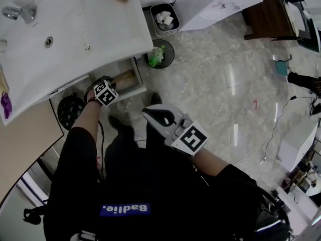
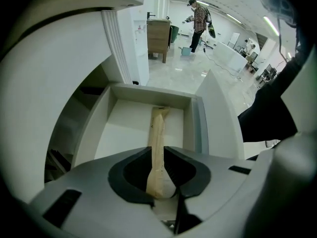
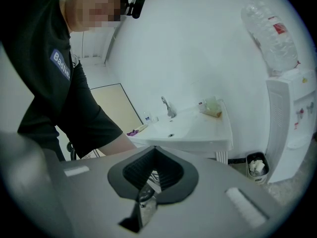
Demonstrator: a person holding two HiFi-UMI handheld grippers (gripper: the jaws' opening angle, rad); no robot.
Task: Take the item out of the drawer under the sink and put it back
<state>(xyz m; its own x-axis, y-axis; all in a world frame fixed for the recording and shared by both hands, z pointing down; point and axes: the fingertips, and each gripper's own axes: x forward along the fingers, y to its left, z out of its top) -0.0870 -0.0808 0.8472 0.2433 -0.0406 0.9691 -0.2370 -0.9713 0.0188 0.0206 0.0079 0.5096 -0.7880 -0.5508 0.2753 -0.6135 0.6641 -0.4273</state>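
The drawer (image 1: 142, 83) under the white sink (image 1: 75, 24) stands pulled out. A long tan paper-wrapped item (image 1: 125, 79) lies flat along its floor. My left gripper (image 1: 103, 84) points steeply down into the drawer. In the left gripper view the item (image 2: 157, 148) has its near end between the jaws of that gripper (image 2: 161, 182), which stand apart, with gaps beside the wrapper. My right gripper (image 1: 150, 113) hovers over the person's lap, away from the drawer. It (image 3: 148, 180) is shut and holds nothing, and it faces the sink (image 3: 183, 130).
A square bin (image 1: 164, 18) and a round bin with a green bottle (image 1: 160, 55) stand right of the sink. A white water dispenser (image 1: 215, 1) and a wooden cabinet (image 1: 266, 14) lie beyond. A dark round object (image 1: 70, 109) sits under the sink. Cables cross the floor (image 1: 281, 114).
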